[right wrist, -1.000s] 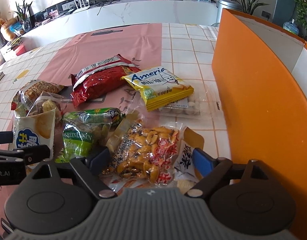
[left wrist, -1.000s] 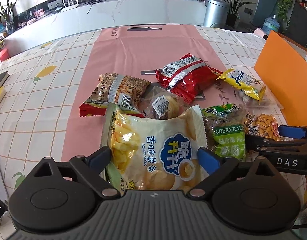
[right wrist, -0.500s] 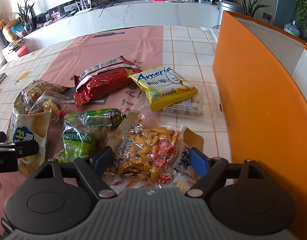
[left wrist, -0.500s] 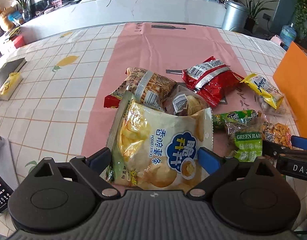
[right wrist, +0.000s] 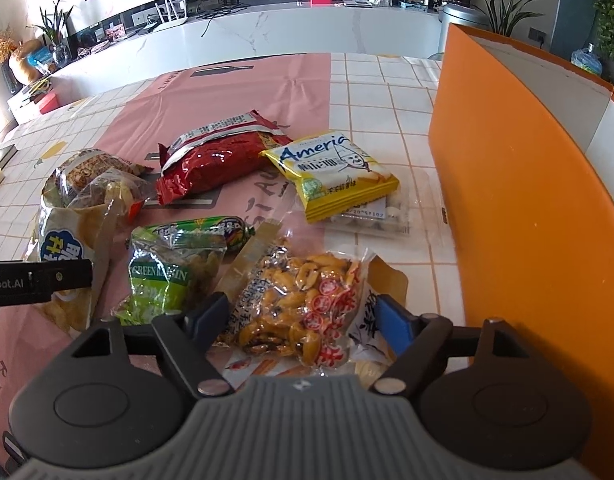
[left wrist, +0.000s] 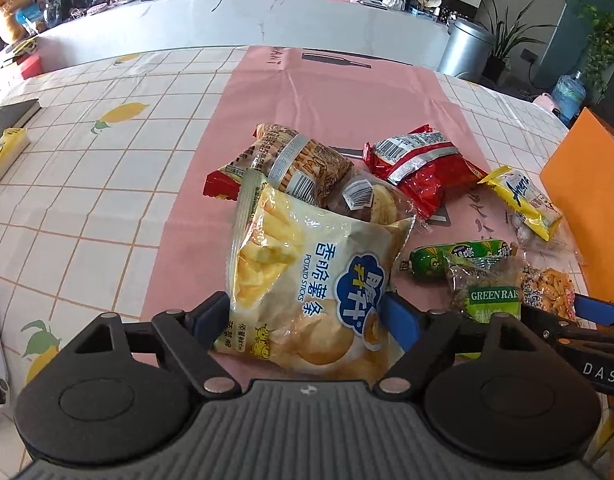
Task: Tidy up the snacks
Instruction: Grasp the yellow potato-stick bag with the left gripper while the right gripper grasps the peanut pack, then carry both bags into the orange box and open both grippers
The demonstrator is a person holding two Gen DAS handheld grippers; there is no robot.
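Note:
My left gripper (left wrist: 307,316) is shut on a yellow potato sticks bag (left wrist: 307,276) and holds it tilted up off the pink mat. My right gripper (right wrist: 303,316) is closed around a clear bag of orange broad beans (right wrist: 303,300), which lies on the table. A green raisin bag (right wrist: 167,276), a green sausage (right wrist: 211,228), a red bag (right wrist: 219,160), a yellow "Ameria" pack (right wrist: 335,172) and a striped brown snack bag (left wrist: 295,160) lie in a loose pile between and beyond the grippers.
An orange box wall (right wrist: 527,220) stands close on the right. A clear tray of nuts (right wrist: 371,216) lies under the yellow pack. A yellow sponge (left wrist: 5,152) and a dark book (left wrist: 11,114) lie at the far left. The checked tablecloth (left wrist: 87,184) stretches left.
The left gripper has lifted and drawn back with the potato sticks bag, so the pile looks farther away. The right gripper has stayed around the broad bean bag, its jaws slightly narrower.

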